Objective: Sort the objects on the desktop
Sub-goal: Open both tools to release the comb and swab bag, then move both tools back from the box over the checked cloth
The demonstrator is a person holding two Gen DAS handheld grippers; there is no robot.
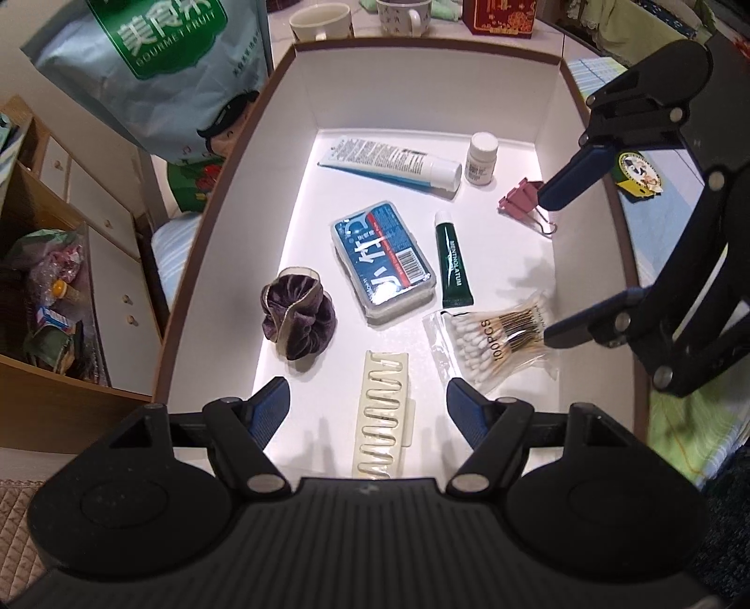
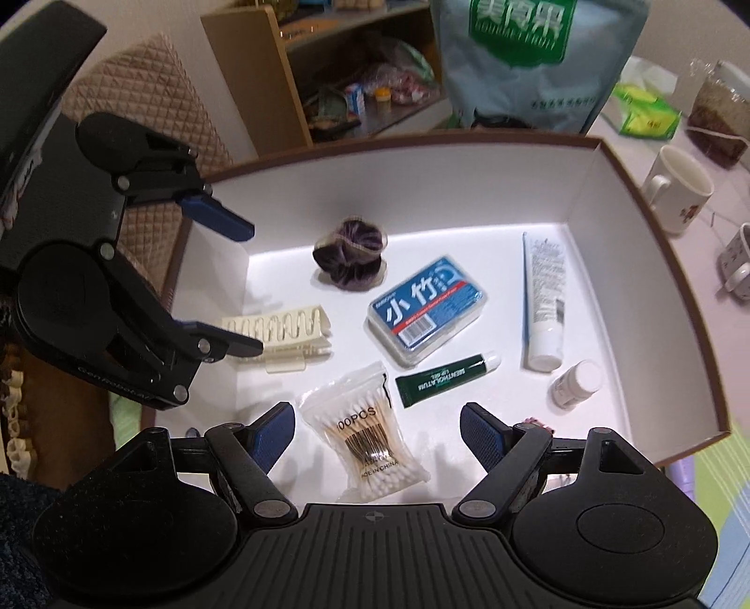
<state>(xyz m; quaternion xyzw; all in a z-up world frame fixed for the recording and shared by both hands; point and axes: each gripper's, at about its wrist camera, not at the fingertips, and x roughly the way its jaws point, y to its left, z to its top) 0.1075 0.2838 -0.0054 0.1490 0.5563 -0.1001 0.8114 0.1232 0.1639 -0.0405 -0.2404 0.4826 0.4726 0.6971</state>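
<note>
Inside the one white box (image 1: 300, 107) lie two tubes, a large white one (image 1: 391, 161) and a small green one (image 1: 453, 267), plus one small bottle (image 1: 480, 158), one blue case (image 1: 383, 259), one scrunchie (image 1: 297, 318), one cream hair clip (image 1: 380, 414), one bag of cotton swabs (image 1: 492, 342) and one pink binder clip (image 1: 525, 204), while two mugs (image 1: 321, 21) stand outside.

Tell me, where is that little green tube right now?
The green tube lies flat on the white box floor, between the blue case and the cotton swab bag, in both views.
</note>
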